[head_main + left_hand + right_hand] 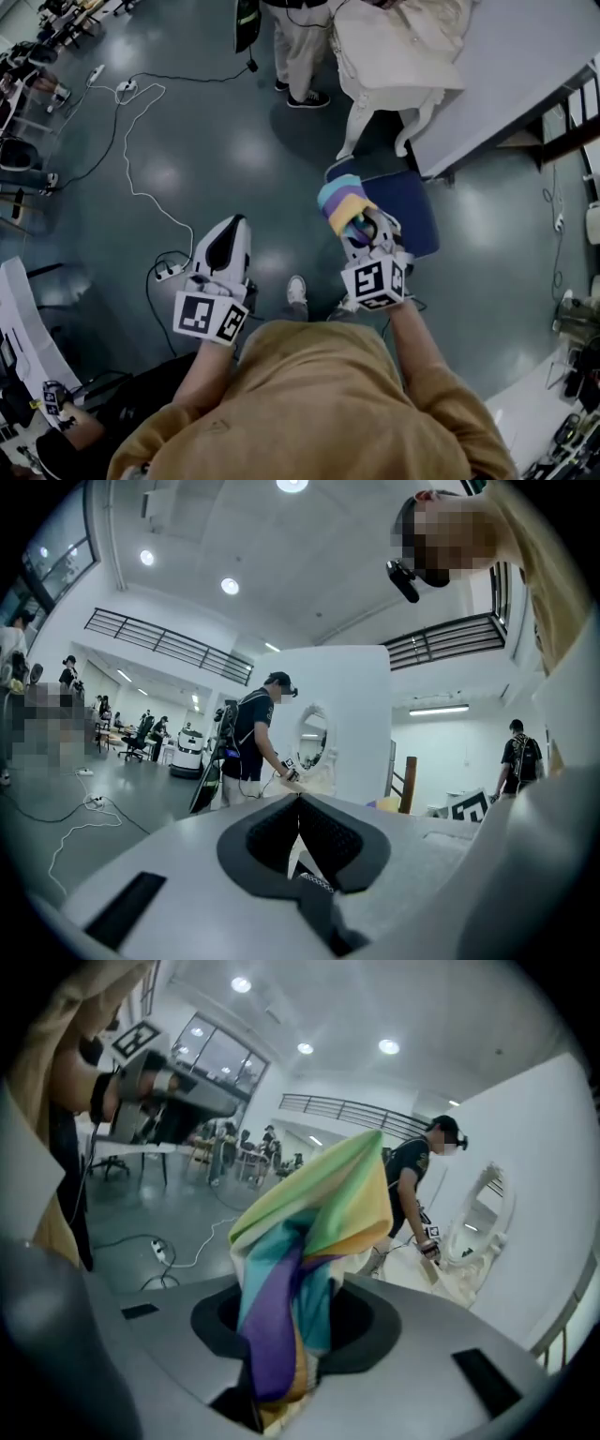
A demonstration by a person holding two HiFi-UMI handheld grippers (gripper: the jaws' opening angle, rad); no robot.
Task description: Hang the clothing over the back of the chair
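Note:
A rainbow-striped piece of clothing [339, 202] bunches up out of my right gripper [364, 228], which is shut on it. In the right gripper view the cloth [309, 1232] rises between the jaws and hides the pads. Just beyond it in the head view stands the chair with a dark blue seat [408, 211]; the cloth hangs over its near left corner. I cannot make out the chair's back. My left gripper [232, 225] hovers over bare floor to the left, shut with nothing in it; its pads [314, 832] meet in the left gripper view.
A white table [511, 75] runs along the upper right. Another person [302, 47] stands beyond the chair beside a white ornate frame [384, 66]. White cables [141, 141] and a power strip [169, 272] lie on the floor to the left. My shoe [296, 290] is below.

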